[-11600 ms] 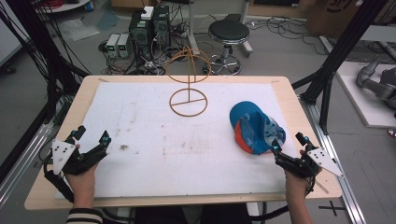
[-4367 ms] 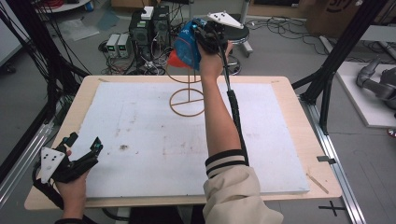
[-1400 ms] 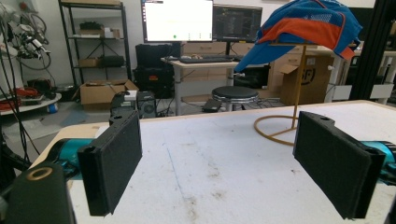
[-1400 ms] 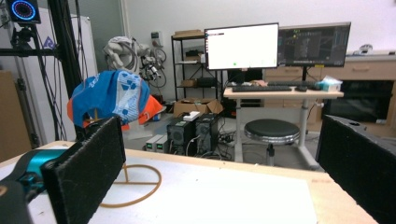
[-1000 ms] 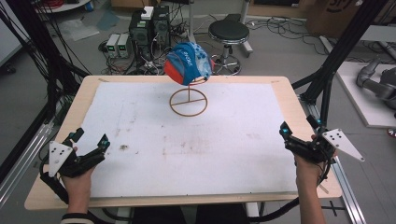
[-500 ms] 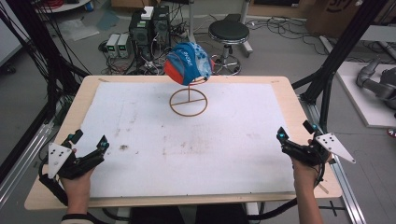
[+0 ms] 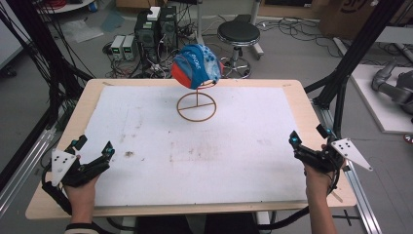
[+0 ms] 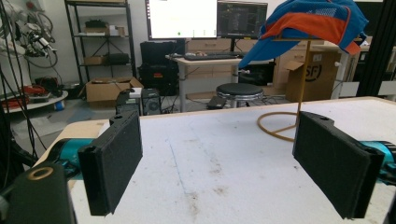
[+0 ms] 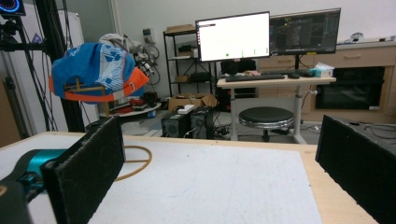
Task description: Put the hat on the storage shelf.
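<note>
Even, bright indoor light, soft faint shadows, slight overall blur, glowing monitor (image 9: pixel 232 36) overexposed.

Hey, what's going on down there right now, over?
Left gripper open, holding nothing, at the near left table corner. Right gripper open, holding nothing, at the near right edge. Blue-and-orange cap sits on the wire stand. White mat between them bare.

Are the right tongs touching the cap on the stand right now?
Apart. The high view shows the right tongs open near the table's right edge, with bare white mat between them and the cap resting on the wire stand.
</note>
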